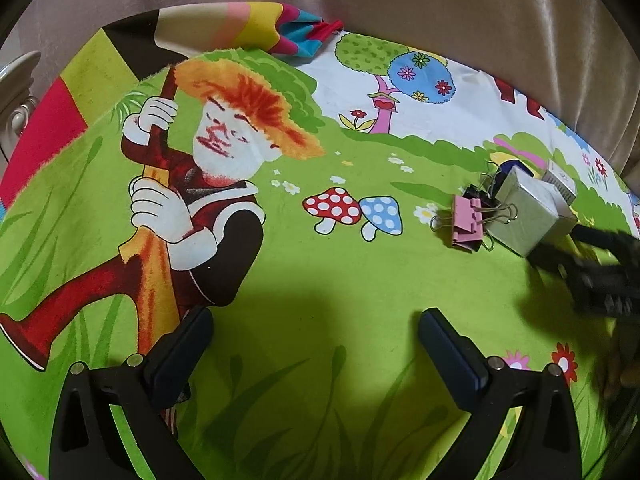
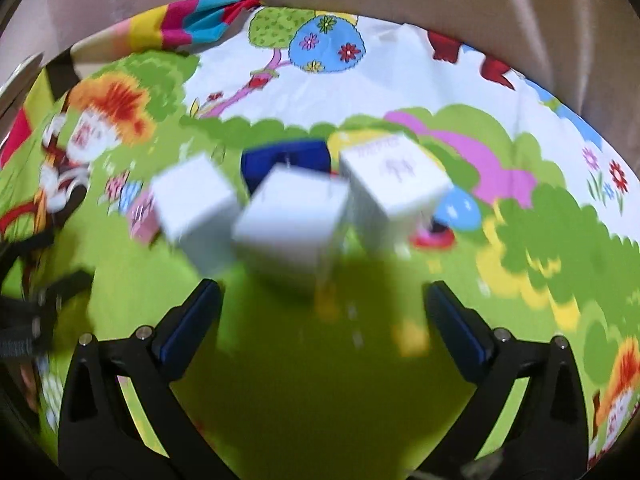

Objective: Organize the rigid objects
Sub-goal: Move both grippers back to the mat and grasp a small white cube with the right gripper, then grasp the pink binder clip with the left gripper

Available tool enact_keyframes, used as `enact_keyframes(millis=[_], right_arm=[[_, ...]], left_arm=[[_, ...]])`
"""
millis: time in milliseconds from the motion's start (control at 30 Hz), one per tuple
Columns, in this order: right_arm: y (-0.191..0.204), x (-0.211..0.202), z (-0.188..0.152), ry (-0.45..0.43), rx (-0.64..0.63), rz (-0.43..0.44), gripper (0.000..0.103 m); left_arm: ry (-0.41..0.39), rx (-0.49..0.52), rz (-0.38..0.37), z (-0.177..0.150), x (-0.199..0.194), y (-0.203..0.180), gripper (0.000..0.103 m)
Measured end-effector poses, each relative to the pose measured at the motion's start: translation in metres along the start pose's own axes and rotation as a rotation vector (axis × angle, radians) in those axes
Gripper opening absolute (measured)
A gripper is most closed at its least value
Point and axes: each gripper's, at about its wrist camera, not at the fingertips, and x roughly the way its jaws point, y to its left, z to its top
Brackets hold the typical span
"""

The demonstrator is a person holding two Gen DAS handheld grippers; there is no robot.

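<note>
- Boxes [image 2: 292,216]: three small white cartons are seen clustered at twelve o'clock, just ahead of the right gripper [image 2: 322,312], on a cartoon-print cloth [image 1: 320,264].
- They are judged light, stiff and slightly slick; flat opposite sides are best pinched.
- Pink clip [image 1: 466,220] lies touching the nearest box, at nine o'clock of it.
- Both pairs of fingers are spread wide, with nothing held; the left gripper [image 1: 316,344] hangs over bare cloth.

Blurred: three white boxes [image 2: 292,224] beyond the right tool's [image 2: 322,316] spread, empty jaws.
</note>
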Motion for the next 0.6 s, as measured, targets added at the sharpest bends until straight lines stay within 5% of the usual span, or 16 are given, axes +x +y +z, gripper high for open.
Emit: enact_keyframes(millis=[133,200,300,600], right_arm=[[0.0,0.01,0.019,-0.02,0.005,-0.027,0.082],[-0.004,0.009,0.022,-0.034,0.006,-0.032,0.059],[-0.009,-0.004,0.012,-0.03,0.0,0.0,0.058],[-0.037,-0.089,-0.105,-0.054,0.019,-0.063,0.058]], left_arm=[[-0.001,-0.002,0.0,-0.001,0.001,0.001,0.103],[-0.001,-0.002,0.0,-0.002,0.001,0.001,0.103],[-0.001,-0.003,0.0,-0.002,0.002,0.001,0.103],[-0.003,-0.011,0.007,-0.004,0.003,0.001,0.103]])
